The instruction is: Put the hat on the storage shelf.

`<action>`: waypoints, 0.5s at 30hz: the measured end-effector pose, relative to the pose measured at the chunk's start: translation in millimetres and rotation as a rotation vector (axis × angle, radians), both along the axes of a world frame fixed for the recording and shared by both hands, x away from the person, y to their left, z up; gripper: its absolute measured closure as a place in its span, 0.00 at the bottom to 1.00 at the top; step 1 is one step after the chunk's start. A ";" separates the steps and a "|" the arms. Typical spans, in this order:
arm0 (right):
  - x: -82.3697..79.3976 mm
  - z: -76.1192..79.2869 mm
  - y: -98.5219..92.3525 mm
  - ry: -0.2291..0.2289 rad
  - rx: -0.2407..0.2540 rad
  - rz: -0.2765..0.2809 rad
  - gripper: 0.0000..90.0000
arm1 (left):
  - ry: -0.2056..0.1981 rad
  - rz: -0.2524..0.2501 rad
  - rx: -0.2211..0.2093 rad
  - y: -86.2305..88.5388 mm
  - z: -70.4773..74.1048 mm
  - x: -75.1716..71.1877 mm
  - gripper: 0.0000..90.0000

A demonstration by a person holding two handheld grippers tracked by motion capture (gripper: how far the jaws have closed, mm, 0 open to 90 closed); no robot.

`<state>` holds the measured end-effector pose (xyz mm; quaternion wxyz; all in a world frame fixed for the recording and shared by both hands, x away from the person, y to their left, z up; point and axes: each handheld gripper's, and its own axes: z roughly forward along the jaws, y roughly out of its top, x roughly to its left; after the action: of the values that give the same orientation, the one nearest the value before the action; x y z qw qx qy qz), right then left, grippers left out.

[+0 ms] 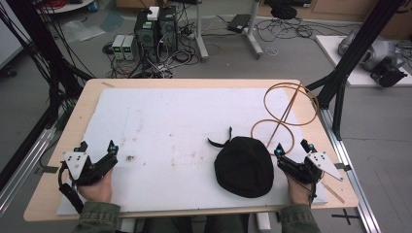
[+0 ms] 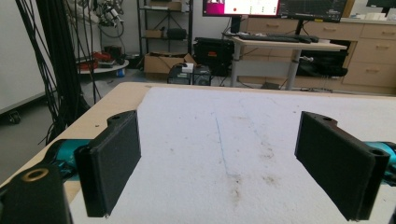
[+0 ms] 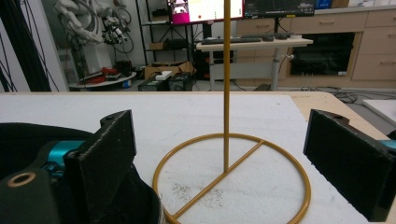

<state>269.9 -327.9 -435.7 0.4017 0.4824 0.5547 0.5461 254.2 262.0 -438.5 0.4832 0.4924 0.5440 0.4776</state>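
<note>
A soft black knitted cap (image 1: 244, 166) lies flat on the white foam sheet (image 1: 160, 131) covering the wooden worktop (image 1: 80, 104), just left of the right hand-held gripper (image 1: 291, 152), whose jaws stand wide and empty. Behind it rises a thin golden wire stand with a ring base (image 3: 232, 175). The left hand-held gripper (image 1: 97, 147), equally wide open and empty, rests well apart; no writing is readable.

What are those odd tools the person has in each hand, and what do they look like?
They are handheld grippers. The left gripper and right gripper are black, each with two flat rectangular black jaws, teal parts at the jaw bases, a grey three-cornered plate on top and a black cable trailing off. The person wears olive-green sleeves.
</note>
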 end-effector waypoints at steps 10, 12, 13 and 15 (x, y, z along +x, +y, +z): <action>-10.8 2.2 -0.3 -0.034 0.001 -0.018 0.09 | -0.009 0.012 -0.038 4.7 0.8 -1.8 0.16; -9.9 2.1 -1.3 -0.037 0.000 -0.019 0.09 | -0.013 0.015 -0.037 4.9 1.0 -1.9 0.16; -9.9 2.1 -1.3 -0.037 0.000 -0.019 0.09 | -0.013 0.015 -0.036 5.0 1.2 -2.3 0.16; -9.7 1.9 -1.3 -0.033 0.004 -0.021 0.09 | -0.013 0.015 -0.030 4.8 1.6 -2.6 0.16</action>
<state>260.2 -329.2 -433.8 0.4154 0.4800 0.5420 0.5507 251.6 266.8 -436.9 0.4907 0.4779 0.5516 0.4760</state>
